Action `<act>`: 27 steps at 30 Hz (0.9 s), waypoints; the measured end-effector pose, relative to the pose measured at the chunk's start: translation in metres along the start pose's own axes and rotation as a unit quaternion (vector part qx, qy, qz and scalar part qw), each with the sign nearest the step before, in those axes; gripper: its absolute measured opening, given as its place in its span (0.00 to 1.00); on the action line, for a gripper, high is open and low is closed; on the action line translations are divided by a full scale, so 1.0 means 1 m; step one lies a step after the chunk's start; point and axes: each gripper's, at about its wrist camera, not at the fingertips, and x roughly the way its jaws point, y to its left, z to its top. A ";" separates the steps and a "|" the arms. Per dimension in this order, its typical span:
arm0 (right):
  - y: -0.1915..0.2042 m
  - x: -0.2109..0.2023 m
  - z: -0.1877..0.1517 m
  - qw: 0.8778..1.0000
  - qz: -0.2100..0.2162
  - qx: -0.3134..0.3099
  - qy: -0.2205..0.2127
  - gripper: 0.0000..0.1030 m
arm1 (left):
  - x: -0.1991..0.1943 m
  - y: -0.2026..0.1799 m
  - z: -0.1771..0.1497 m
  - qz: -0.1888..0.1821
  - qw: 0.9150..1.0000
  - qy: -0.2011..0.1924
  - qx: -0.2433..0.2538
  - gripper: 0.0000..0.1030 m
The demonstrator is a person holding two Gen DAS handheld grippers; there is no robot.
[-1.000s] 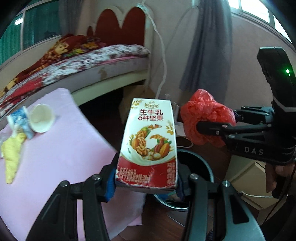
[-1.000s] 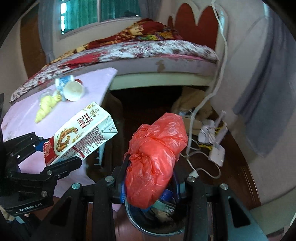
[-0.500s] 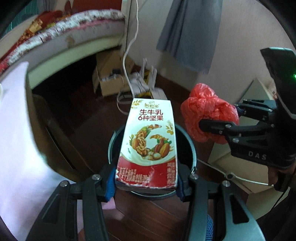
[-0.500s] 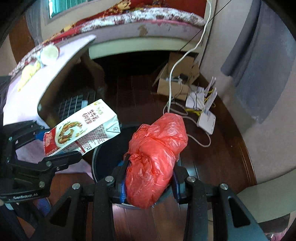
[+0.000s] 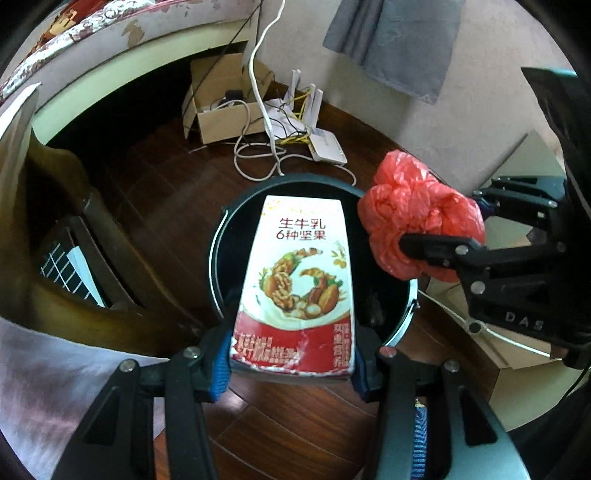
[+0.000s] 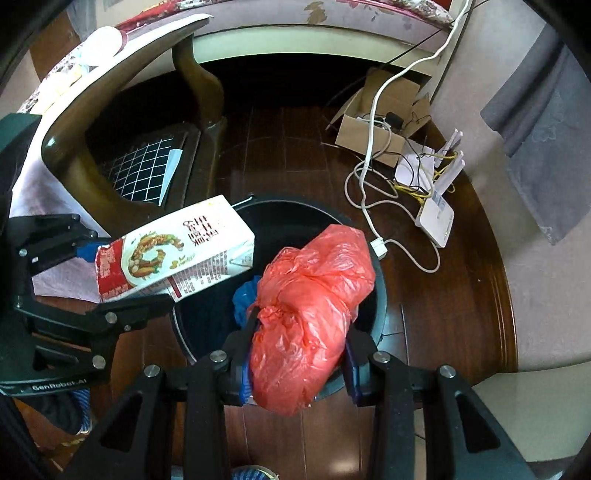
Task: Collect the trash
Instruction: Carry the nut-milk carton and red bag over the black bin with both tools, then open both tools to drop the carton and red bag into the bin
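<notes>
My left gripper (image 5: 293, 363) is shut on a white and red milk carton (image 5: 299, 280), gripping its red lower end; the carton hangs over the round black trash bin (image 5: 221, 236) on the floor. My right gripper (image 6: 295, 363) is shut on a crumpled red plastic bag (image 6: 310, 310), also held above the bin (image 6: 380, 306). In the left wrist view the red bag (image 5: 417, 218) and right gripper (image 5: 476, 218) sit to the right of the carton. In the right wrist view the carton (image 6: 173, 251) and left gripper (image 6: 85, 273) are at the left. Something blue lies inside the bin.
A wooden table with a pink cloth (image 6: 26, 192) stands left of the bin, a cup (image 6: 105, 46) on top. A cardboard box (image 5: 221, 99), white cables (image 6: 369, 177) and a white router (image 6: 436, 218) lie on the dark wood floor beyond. A bed (image 5: 110, 33) runs along the back.
Both grippers have dropped and tilted downward, from facing the bed and tabletop to hanging over the bin. The carton and red bag stay gripped.
</notes>
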 end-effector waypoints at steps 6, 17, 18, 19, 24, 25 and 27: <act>-0.003 0.009 0.004 1.000 0.011 0.006 0.002 0.39 | 0.004 0.002 0.003 -0.001 1.000 0.005 0.000 0.50; -0.002 0.024 -0.011 0.999 0.023 -0.014 0.025 0.39 | 0.018 0.009 0.003 -0.018 0.999 0.023 -0.024 0.50; -0.002 0.025 -0.012 0.999 0.024 -0.015 0.026 0.39 | 0.018 0.009 0.002 -0.019 0.999 0.024 -0.022 0.50; -0.003 0.027 -0.013 0.999 0.026 -0.016 0.026 0.39 | 0.020 0.009 0.002 -0.024 0.999 0.026 -0.022 0.51; -0.010 0.034 -0.018 1.000 -0.011 -0.015 0.023 1.00 | 0.019 0.010 0.003 -0.012 0.999 0.014 -0.030 0.91; -0.014 0.034 -0.019 1.000 -0.014 -0.013 0.023 1.00 | 0.017 0.009 0.003 -0.008 0.999 0.014 -0.027 0.91; -0.023 0.033 -0.020 0.999 -0.031 -0.003 0.030 1.00 | 0.016 0.009 0.002 -0.004 1.000 0.012 -0.024 0.91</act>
